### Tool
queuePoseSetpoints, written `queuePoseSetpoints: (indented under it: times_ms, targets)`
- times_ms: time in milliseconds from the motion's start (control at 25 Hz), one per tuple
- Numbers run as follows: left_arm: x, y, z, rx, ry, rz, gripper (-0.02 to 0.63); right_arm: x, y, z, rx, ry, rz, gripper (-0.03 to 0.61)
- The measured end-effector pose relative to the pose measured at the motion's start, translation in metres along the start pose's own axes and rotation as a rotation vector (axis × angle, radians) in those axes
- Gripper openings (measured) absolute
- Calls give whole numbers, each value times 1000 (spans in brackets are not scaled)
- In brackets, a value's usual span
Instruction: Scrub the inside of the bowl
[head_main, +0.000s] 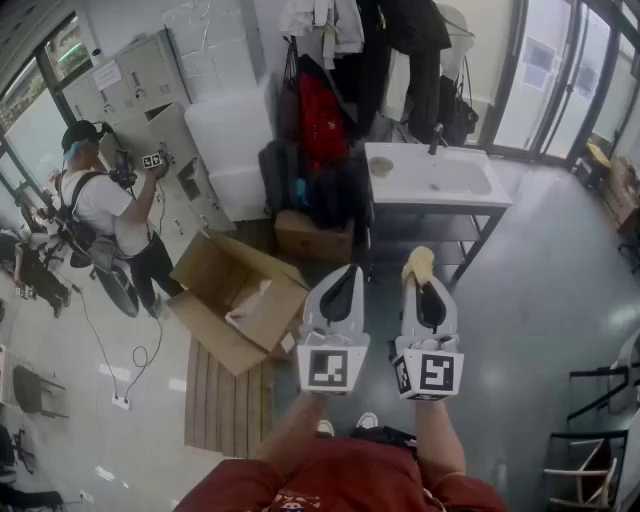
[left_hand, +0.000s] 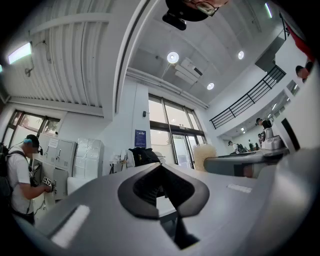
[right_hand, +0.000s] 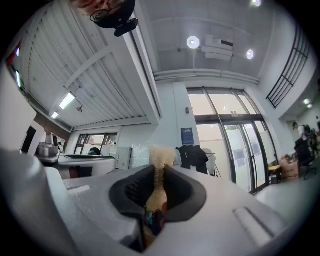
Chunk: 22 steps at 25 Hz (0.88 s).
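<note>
Both grippers are held up in front of me, side by side and pointing forward. My left gripper (head_main: 345, 272) (left_hand: 160, 169) is shut with nothing between its jaws. Shut on a pale yellow sponge (head_main: 418, 264) (right_hand: 160, 156), my right gripper (head_main: 421, 274) (right_hand: 158, 170) has the sponge sticking out past its tips. The same sponge (left_hand: 204, 155) shows at the right of the left gripper view. Further ahead, a small beige bowl (head_main: 381, 166) sits on the left end of a white sink table (head_main: 470, 199). Both grippers are well short of it.
An open cardboard box (head_main: 240, 300) lies on the floor to the left, above a wooden pallet (head_main: 225, 400). A person (head_main: 105, 215) stands by lockers at far left. Bags and hanging clothes (head_main: 320, 130) stand beside the sink table. Dark chairs (head_main: 600, 420) are at lower right.
</note>
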<state>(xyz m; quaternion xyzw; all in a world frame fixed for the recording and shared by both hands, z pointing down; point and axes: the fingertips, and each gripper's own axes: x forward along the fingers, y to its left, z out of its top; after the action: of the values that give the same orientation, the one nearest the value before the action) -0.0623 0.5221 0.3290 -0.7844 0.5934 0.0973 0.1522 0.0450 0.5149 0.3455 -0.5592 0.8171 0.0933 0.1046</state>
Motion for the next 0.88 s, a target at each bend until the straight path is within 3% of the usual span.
queuePoseSetpoints:
  times_ms: [440,880]
  targets:
    - [12,-14,3,16,-25,-23,6,0,-17,2,27,-15,-9,43]
    - [44,-65,-13,-13,-15,-31,6,-5,-79,-8,42,-26,-24,43]
